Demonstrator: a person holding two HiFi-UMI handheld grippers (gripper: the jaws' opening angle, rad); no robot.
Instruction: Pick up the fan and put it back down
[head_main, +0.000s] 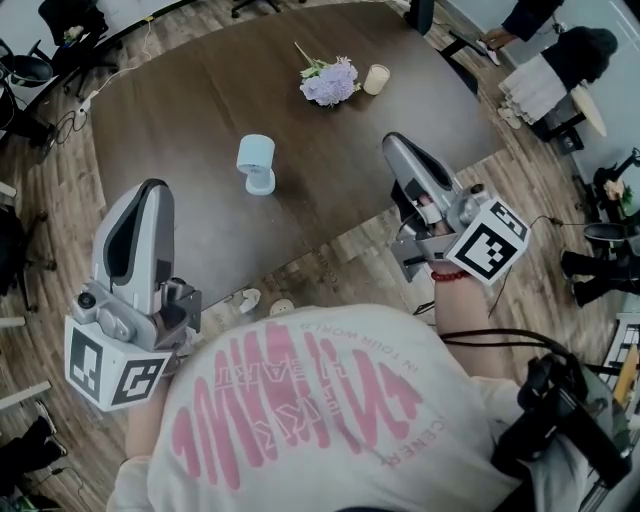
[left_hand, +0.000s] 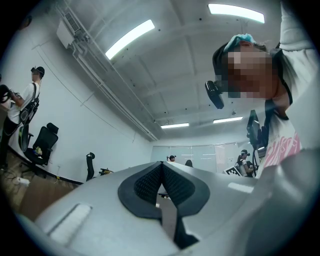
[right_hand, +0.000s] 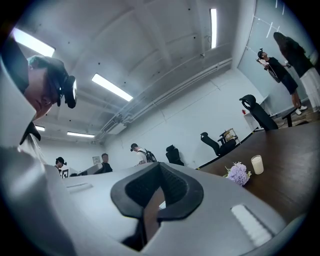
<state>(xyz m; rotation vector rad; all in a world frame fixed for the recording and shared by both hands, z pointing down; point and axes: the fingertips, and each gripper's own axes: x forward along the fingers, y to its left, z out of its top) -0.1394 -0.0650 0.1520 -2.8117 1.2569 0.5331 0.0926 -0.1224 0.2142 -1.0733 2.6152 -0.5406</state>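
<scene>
A small pale-blue fan stands upright near the middle of the dark brown table. My left gripper is held at the lower left, over the table's near edge and well short of the fan. Its jaws are shut, and its black pads meet with nothing between them. At the right, my right gripper hovers over the table's near right edge, to the right of the fan, also shut and empty. Neither gripper view shows the fan.
A bunch of lilac flowers and a cream candle lie at the table's far side; both also appear as flowers and candle in the right gripper view. Office chairs and people stand around the room.
</scene>
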